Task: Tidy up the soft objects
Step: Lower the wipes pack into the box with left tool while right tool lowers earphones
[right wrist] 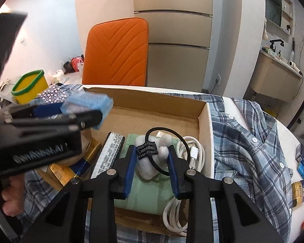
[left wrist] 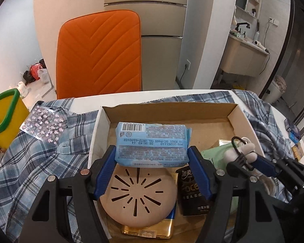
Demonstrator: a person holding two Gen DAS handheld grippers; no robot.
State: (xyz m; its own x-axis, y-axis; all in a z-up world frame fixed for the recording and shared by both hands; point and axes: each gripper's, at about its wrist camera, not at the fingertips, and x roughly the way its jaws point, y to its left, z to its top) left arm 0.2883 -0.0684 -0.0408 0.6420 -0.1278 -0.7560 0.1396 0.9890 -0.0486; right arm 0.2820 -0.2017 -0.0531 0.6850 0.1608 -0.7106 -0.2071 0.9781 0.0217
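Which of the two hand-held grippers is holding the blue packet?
The left hand-held gripper: its blue pads clamp the blue wipes packet, while the right hand-held gripper holds a white plush hair tie.

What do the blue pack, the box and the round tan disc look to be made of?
Blue pack: thin glossy plastic film, crinkled, with printed text.
Box: brown corrugated cardboard, matte, with raw folded edges.
Tan disc: probably smooth moulded plastic with cut slots.

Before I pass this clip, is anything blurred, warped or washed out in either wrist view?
Left wrist view: sharp; the blue wipes pack print is readable, fisheye bends the table edge and corners vignette black. Right wrist view: the left gripper at frame left is smeared and soft, while the hair tie stays crisp. No strong glare in either.
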